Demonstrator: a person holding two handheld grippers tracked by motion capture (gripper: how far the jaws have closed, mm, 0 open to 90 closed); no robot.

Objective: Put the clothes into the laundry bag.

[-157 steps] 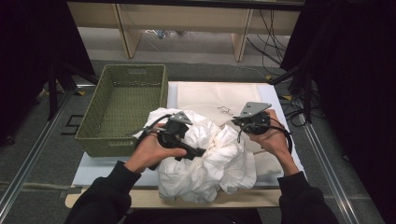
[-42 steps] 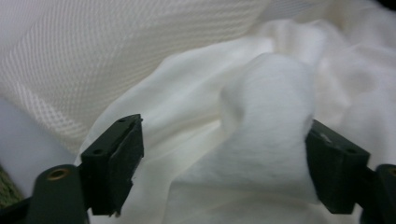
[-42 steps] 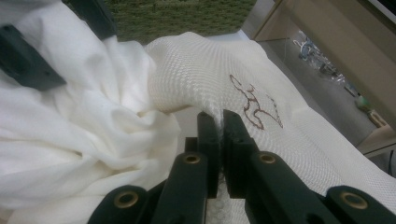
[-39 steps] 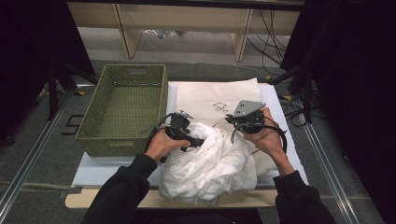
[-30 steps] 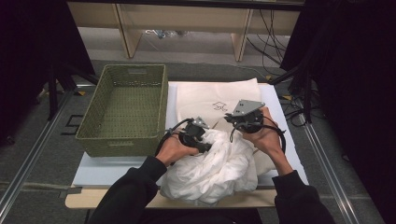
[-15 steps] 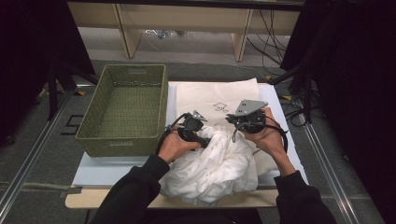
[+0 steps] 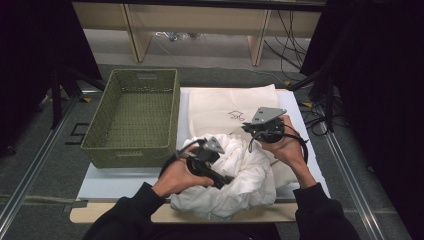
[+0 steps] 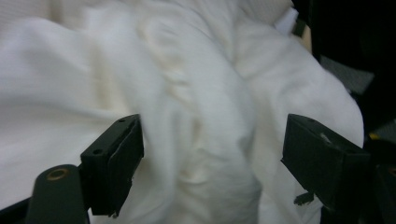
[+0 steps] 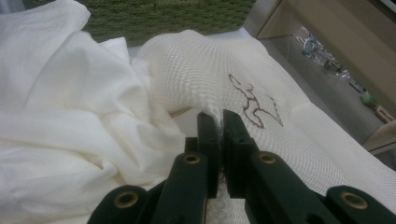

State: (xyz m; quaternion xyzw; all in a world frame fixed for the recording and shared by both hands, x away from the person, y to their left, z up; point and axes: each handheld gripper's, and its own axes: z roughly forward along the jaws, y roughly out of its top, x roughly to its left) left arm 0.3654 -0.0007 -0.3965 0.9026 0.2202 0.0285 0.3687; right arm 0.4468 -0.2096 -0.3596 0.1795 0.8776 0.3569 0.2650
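Observation:
A crumpled white cloth [image 7: 245,175] lies at the table's front, partly tucked against a cream mesh bag [image 7: 220,102] with a brown logo. My right gripper [image 7: 248,131] is shut on the bag's near edge; in the right gripper view the mesh [image 9: 289,126] is pinched between the jaws of this gripper [image 9: 219,119], with the white cloth [image 9: 70,107] to their left. My left gripper [image 7: 222,177] rests over the cloth heap. Its jaws have just been opening. In the left gripper view that gripper [image 8: 212,135] stands wide apart, with cloth folds [image 8: 196,93] bulging between the pads, unpinched.
A green woven basket [image 7: 145,74] stands at the back left, its side visible beyond the cloth [image 9: 163,16]. Everything sits on a white board [image 7: 115,177]. Cables [image 7: 315,110] trail at the right edge. Wooden shelf legs stand beyond the table.
My left hand has drawn back from the bag's edge toward the near side, across the white cloth. The right hand and the pinched bag edge have stayed put.

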